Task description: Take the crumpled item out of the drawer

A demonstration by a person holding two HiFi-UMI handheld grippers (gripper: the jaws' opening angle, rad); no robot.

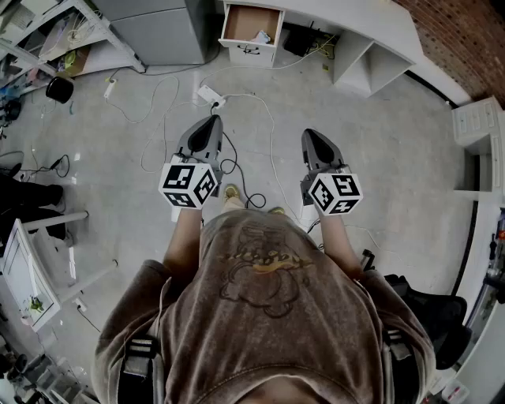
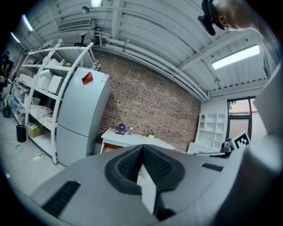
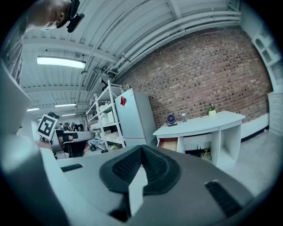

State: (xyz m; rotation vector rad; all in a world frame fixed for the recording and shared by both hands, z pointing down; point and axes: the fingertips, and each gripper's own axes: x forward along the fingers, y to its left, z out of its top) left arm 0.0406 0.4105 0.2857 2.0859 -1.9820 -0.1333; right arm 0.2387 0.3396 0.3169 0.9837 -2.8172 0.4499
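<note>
1. The left gripper and the right gripper are being held out side by side in front of the person, above the floor. Both are being pointed roughly level toward the white desk on the far side.
2. The left gripper's jaws are being held fully together in the left gripper view, and nothing is being gripped between them.
3. The right gripper's jaws are likewise being held together at their tips in the right gripper view, and nothing is being carried.
4. The drawer is being shown already pulled out beneath the desk. The crumpled item, a pale wad, is being left inside it toward its right side, well apart from both grippers.
5. A power strip and loose cables are lying on the floor between the person and the desk.
6. The task is being judged as barely begun, since only the drawer's opening is done. The approach to the desk, the parting of one gripper's jaws, the grasp on the item and its lifting clear of the drawer are all being left to do.
</note>
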